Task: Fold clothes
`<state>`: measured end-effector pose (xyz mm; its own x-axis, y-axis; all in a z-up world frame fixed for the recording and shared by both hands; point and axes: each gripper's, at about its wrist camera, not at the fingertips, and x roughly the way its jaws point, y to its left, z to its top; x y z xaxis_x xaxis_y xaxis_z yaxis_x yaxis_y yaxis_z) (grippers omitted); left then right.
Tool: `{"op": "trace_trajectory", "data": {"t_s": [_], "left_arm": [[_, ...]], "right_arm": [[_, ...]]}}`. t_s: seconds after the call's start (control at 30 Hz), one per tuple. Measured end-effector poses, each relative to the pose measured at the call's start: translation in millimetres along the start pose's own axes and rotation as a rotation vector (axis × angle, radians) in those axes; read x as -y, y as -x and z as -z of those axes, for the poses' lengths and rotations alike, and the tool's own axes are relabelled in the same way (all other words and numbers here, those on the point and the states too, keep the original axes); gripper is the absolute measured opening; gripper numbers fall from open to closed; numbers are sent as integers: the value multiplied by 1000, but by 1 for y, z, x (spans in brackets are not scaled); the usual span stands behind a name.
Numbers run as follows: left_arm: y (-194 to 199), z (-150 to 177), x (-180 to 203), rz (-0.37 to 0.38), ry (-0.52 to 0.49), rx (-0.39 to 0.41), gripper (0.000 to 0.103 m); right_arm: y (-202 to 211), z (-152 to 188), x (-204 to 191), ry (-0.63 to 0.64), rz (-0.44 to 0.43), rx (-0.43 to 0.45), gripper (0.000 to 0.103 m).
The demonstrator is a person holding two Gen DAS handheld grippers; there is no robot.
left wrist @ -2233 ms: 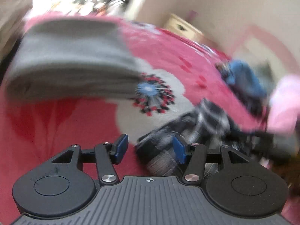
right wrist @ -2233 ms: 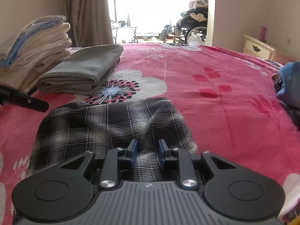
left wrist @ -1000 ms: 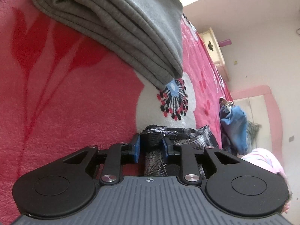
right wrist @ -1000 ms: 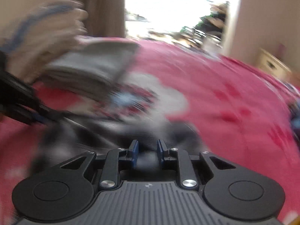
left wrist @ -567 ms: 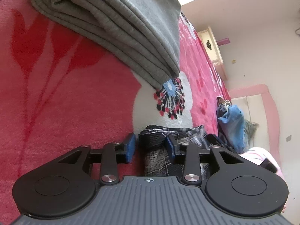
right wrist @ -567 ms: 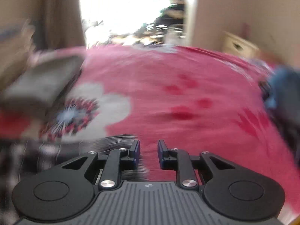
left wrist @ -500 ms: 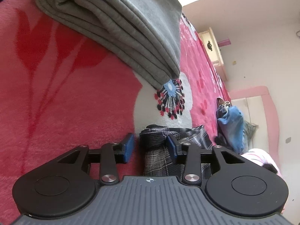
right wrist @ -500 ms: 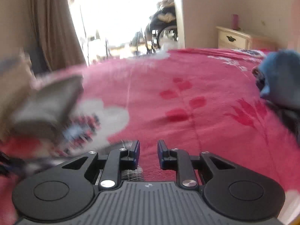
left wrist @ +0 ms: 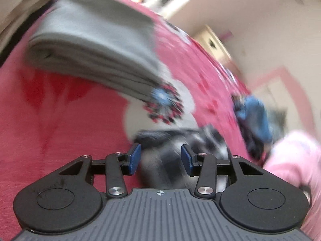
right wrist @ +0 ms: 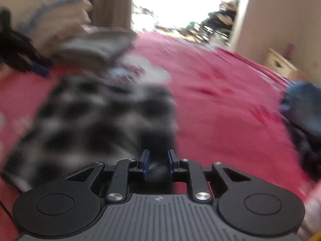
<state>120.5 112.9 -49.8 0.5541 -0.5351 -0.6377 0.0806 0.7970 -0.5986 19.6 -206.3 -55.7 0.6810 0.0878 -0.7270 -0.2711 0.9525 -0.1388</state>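
A black-and-white plaid garment [right wrist: 96, 118] lies on the red flowered bedspread [right wrist: 230, 104], blurred by motion. My right gripper [right wrist: 157, 160] is shut on its near edge. In the left wrist view the same plaid garment [left wrist: 180, 140] lies bunched just beyond my left gripper [left wrist: 160, 157], whose blue pads stand wide apart and hold nothing. My left gripper also shows as a dark shape at the far left of the right wrist view [right wrist: 22, 58].
A folded grey garment [left wrist: 96, 44] lies further up the bed. A stack of folded pale linens [right wrist: 60, 22] stands at the left. A blue garment [left wrist: 254, 116] and a pink one [left wrist: 295, 160] lie at the right. A cream nightstand [right wrist: 280, 62] stands by the wall.
My left gripper has let go of the plaid garment, opened wide and pulled back. My right gripper has swung back over the plaid and is shut on it again.
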Motion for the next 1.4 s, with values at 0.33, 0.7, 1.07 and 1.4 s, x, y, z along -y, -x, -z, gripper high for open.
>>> {"op": "trace_trajectory", "data": {"t_s": [0.33, 0.7, 1.07, 1.4], "left_arm": [[-37, 35, 77, -117, -420, -79, 43], [-44, 45, 68, -208, -475, -130, 43], [-44, 50, 66, -206, -484, -125, 43], [-44, 50, 59, -164, -496, -117, 43]], "right_arm": [[-6, -51, -10, -34, -126, 137, 16], [-14, -35, 35, -162, -59, 36, 11], [-58, -22, 61, -382, 10, -67, 10], [15, 24, 15, -207, -184, -77, 9]]}}
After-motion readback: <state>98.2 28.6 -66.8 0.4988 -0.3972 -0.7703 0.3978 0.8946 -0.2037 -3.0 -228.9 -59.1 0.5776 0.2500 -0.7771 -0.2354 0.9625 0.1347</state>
